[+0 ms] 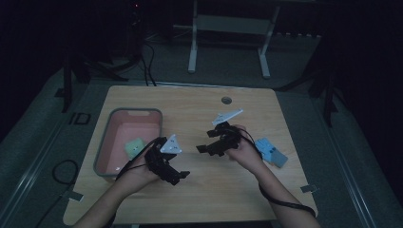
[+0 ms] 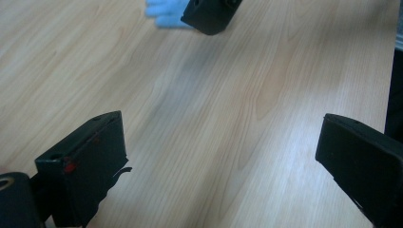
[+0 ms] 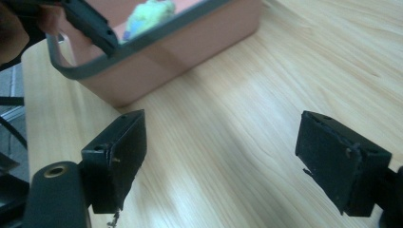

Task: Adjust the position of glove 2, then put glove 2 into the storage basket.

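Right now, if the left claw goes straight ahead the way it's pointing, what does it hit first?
Probably the right claw, which sits ahead over bare table, with the blue cloth just behind it. Depth is hard to judge.

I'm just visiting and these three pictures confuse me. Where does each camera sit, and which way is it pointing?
High view: above the person's side, looking forward and down on the table; both forearms, left gripper, right gripper.
Left gripper view: rides the left gripper, facing the blue item.
Right gripper view: rides the right gripper, facing the pink bin.
Shared: the bin's green item.
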`<state>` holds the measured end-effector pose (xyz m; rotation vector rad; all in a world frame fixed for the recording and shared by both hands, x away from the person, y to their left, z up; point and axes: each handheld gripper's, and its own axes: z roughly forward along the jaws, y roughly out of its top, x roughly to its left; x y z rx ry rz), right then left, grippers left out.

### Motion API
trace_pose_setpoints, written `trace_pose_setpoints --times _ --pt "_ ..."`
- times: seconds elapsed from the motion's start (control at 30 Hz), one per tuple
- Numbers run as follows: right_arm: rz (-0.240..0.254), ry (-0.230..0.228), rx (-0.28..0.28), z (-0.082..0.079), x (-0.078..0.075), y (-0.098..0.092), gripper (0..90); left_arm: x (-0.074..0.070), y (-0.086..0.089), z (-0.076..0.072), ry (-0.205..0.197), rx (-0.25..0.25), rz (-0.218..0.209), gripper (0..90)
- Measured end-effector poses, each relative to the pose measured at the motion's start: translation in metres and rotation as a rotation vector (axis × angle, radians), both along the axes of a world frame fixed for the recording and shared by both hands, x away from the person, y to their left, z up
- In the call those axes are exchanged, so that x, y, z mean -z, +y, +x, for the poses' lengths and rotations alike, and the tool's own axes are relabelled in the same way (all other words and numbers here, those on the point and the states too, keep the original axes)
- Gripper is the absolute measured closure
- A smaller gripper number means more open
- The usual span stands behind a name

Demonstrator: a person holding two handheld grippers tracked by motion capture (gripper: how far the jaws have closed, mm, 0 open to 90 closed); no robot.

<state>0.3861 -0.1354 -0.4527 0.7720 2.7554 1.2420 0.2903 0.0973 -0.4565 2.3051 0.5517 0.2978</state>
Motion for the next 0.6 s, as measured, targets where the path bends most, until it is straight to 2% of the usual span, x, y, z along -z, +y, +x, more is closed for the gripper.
trace_pose_setpoints --times 0.07,0.13,0.3,0.37,0.4,0.43,0.47,0.53,0.6 --pt "-0.001 -0.005 0.019 0.000 0.003 -0.012 17.5 0.003 -0.007 -0.003 -0.014 0.004 -0.012 3.5" --pt "0.002 -0.001 0.035 0.001 0.007 -0.023 17.0 0.007 -0.012 -0.004 -0.004 0.016 -0.029 3.4" --pt "-0.011 0.000 0.066 -0.001 0.019 -0.047 15.8 0.019 -0.027 -0.009 -0.009 0.014 -0.043 3.5" --pt "-0.010 0.011 0.084 -0.001 0.025 -0.055 14.5 0.025 -0.032 -0.010 -0.002 0.012 -0.060 3.5" --pt "-0.027 0.012 0.092 -0.002 0.027 -0.059 14.0 0.028 -0.034 -0.010 0.009 0.015 -0.068 3.5" --pt "-0.027 0.012 0.092 -0.002 0.027 -0.059 14.0 0.028 -0.034 -0.010 0.009 0.015 -0.068 3.5" --pt "-0.043 0.011 0.105 -0.003 0.030 -0.062 13.9 0.034 -0.037 -0.011 0.015 0.021 -0.072 3.5" --pt "-0.029 0.036 0.129 -0.003 0.038 -0.072 11.6 0.041 -0.041 -0.012 0.022 0.030 -0.072 3.5" --pt "-0.046 0.026 0.152 -0.003 0.044 -0.077 11.7 0.049 -0.044 -0.013 0.023 0.034 -0.070 3.5"
